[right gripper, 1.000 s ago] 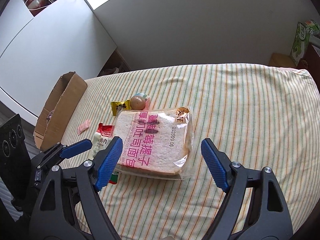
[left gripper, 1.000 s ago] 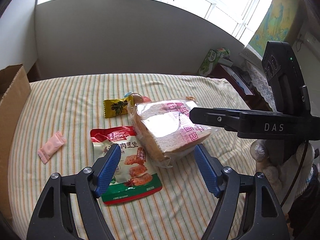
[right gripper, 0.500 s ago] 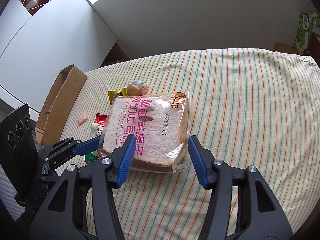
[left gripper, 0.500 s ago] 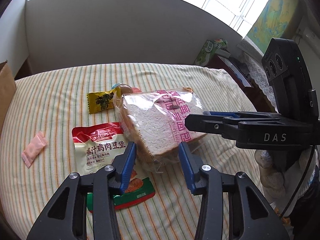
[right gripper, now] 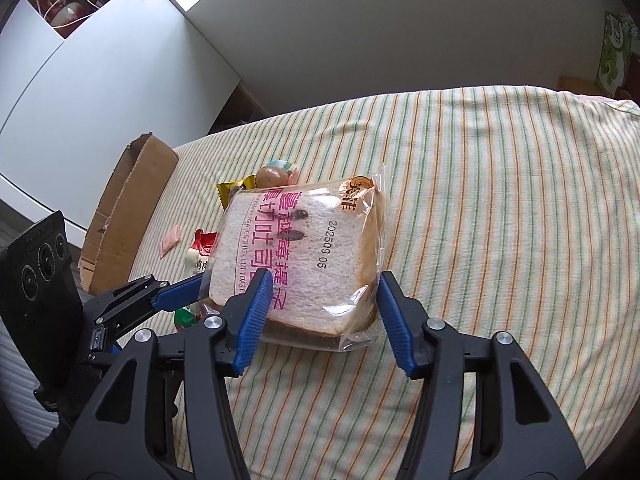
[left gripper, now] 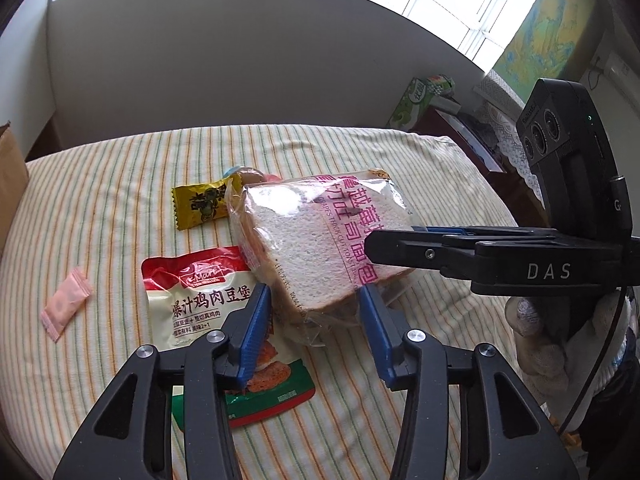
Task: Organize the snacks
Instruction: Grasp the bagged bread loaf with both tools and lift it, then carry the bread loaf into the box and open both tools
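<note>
two grippers, left gripper [left gripper: 316,312] and right gripper [right gripper: 320,300], just closed, pinching one bread bag [right gripper: 296,256] at lower centre; risks squashing slices or tearing film.

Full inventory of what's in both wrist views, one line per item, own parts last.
bread bag: 1, clear wrap with pink print, mid-bed, between both grippers' pads
meat snack pouch: 1, red, white and green, flat beside the bread
yellow candy wrapper: 1, yellow, behind the pouch
pink sachet: 1, pink, alone toward the box
round wrapped snack: 1, brownish, behind the bread
cardboard box: 1, brown, at bed edge
striped bedsheet: 1, cream with stripes
left gripper: 1, black, blue pads, clamped on bread
right gripper: 1, same, clamped on bread
gloved hand: 1, white, holding right gripper
</note>
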